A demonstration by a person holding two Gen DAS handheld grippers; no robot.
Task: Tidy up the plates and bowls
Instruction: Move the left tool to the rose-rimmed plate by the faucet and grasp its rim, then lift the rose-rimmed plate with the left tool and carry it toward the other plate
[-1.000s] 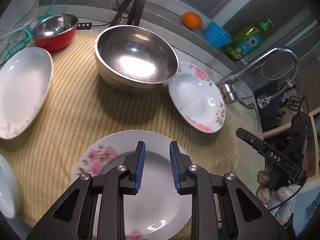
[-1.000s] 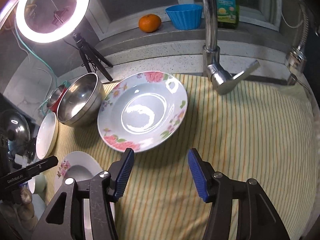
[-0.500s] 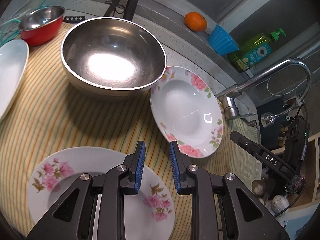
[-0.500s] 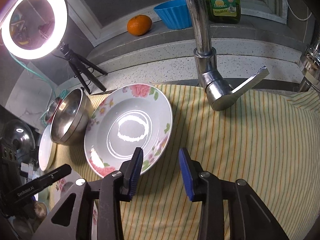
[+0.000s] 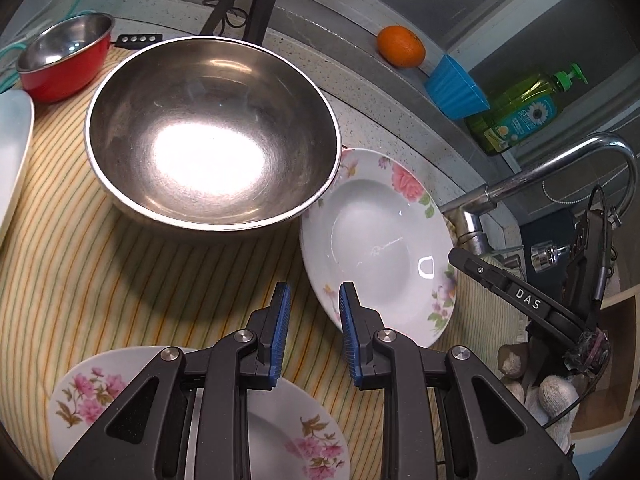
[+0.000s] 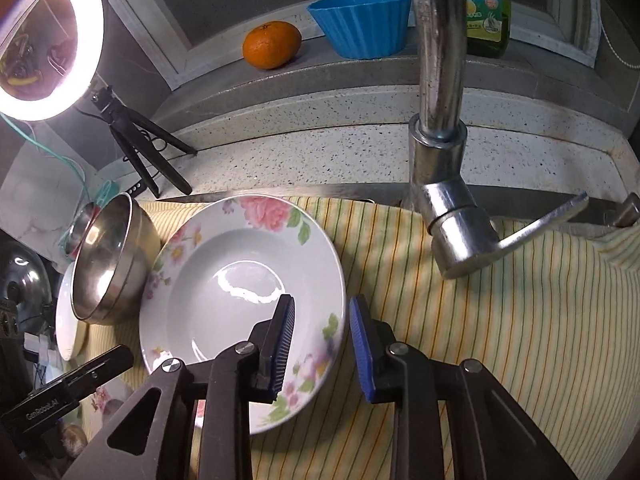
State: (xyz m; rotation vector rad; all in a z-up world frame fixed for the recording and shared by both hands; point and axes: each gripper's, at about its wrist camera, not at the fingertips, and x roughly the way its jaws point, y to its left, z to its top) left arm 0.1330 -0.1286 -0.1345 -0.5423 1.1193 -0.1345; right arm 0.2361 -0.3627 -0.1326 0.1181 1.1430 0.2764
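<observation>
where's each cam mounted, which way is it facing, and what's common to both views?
Left wrist: on the left gripper, looking forward and down over the steel bowl; its own fingers show, plus the right gripper.
Right wrist: on the right gripper, facing the faucet and windowsill; the floral plate rim lies between its fingers.
Shared: plate, bowl, orange, faucet.

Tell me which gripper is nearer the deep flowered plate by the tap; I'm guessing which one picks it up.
Right. The right gripper straddles the deep flowered plate's near rim, jaws open. The left gripper hangs over the striped cloth beside it, above another plate.
</observation>
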